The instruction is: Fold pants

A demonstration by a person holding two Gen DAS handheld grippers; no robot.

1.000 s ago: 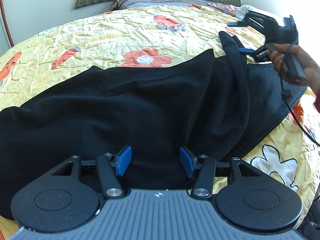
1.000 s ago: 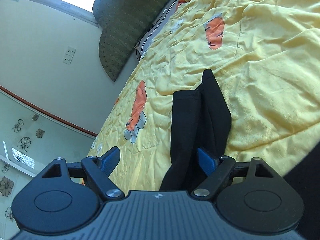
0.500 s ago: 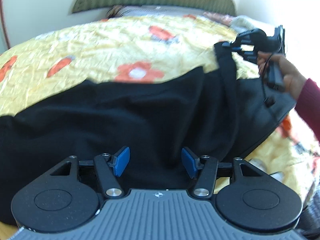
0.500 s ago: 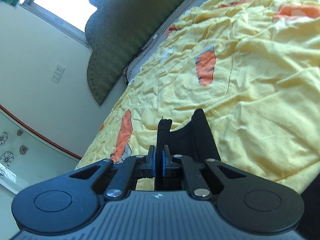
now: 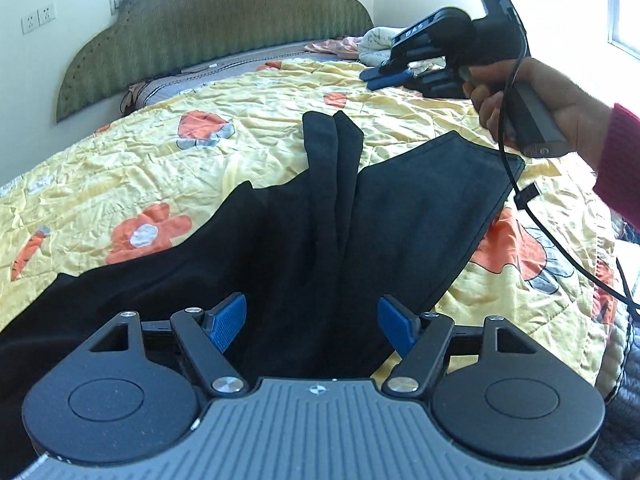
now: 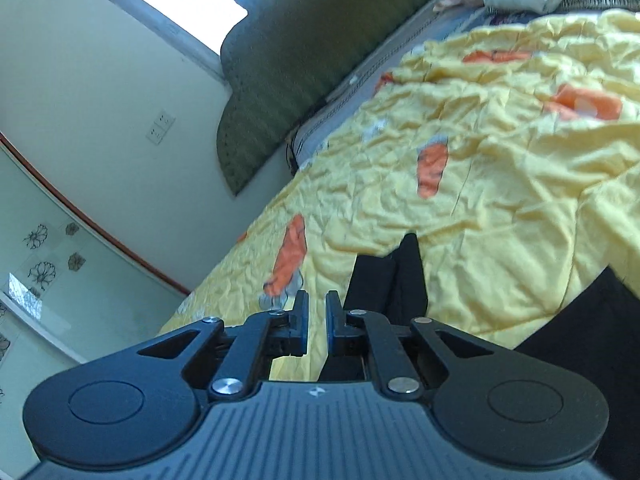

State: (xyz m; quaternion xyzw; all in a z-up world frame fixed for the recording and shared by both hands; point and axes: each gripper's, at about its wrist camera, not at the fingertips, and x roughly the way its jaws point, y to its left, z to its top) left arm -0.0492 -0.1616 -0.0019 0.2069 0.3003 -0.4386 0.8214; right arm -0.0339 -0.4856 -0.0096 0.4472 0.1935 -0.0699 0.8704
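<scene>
Your left gripper (image 5: 312, 322) has its blue fingers (image 5: 226, 322) spread wide, having just been opening, and the black pants (image 5: 280, 248) lie beneath the gap with neither pad pressing the cloth. Your right gripper (image 6: 316, 320) shows a narrow slot between its fingers (image 6: 301, 322); they have just parted a little and nothing sits between them, the narrow end of the pants (image 6: 390, 280) lying just to the right of them. The pants are spread across the yellow flowered quilt (image 5: 160, 168) on the bed, one narrow fold running up toward the green headboard (image 5: 208, 28), a broad flap out to the right. In the left wrist view your right hand (image 5: 536, 96), in a dark red sleeve (image 5: 622, 160), holds its gripper raised above the quilt, clear of the pants, pointing leftward across the bed.
</scene>
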